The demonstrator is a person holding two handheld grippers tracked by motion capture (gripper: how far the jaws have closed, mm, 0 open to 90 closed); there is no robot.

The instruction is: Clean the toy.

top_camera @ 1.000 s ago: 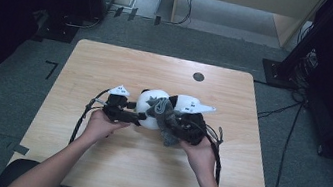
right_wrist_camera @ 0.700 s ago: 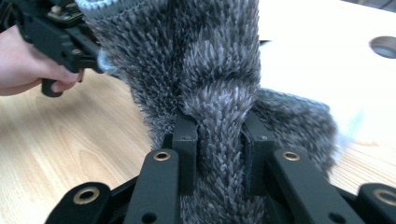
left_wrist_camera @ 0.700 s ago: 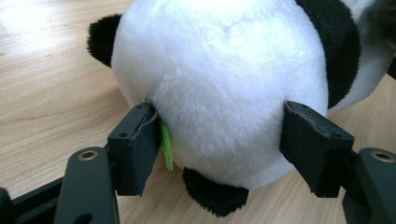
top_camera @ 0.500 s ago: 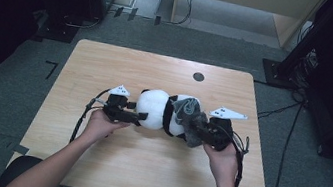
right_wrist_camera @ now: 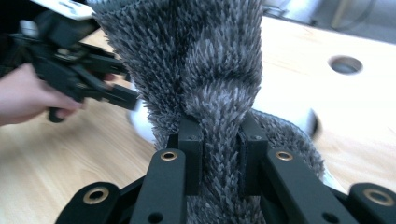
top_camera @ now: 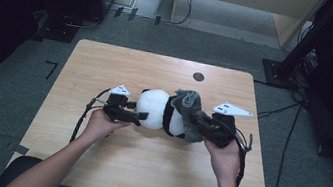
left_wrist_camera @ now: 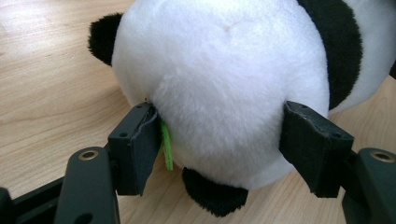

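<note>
A light wooden table (top_camera: 108, 64) with a round cable hole (top_camera: 199, 77) near its far edge stands on grey carpet (top_camera: 17, 95). Dark equipment stands flank it; a pale cabinet (top_camera: 249, 5) sits beyond.

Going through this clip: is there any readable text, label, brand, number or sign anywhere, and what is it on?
None can be read.
The green tag on the plush panda, beside the left gripper, shows edge-on, no print visible.
The grey shaggy cloth pinched in the right gripper and the wooden table carry no writing.
</note>
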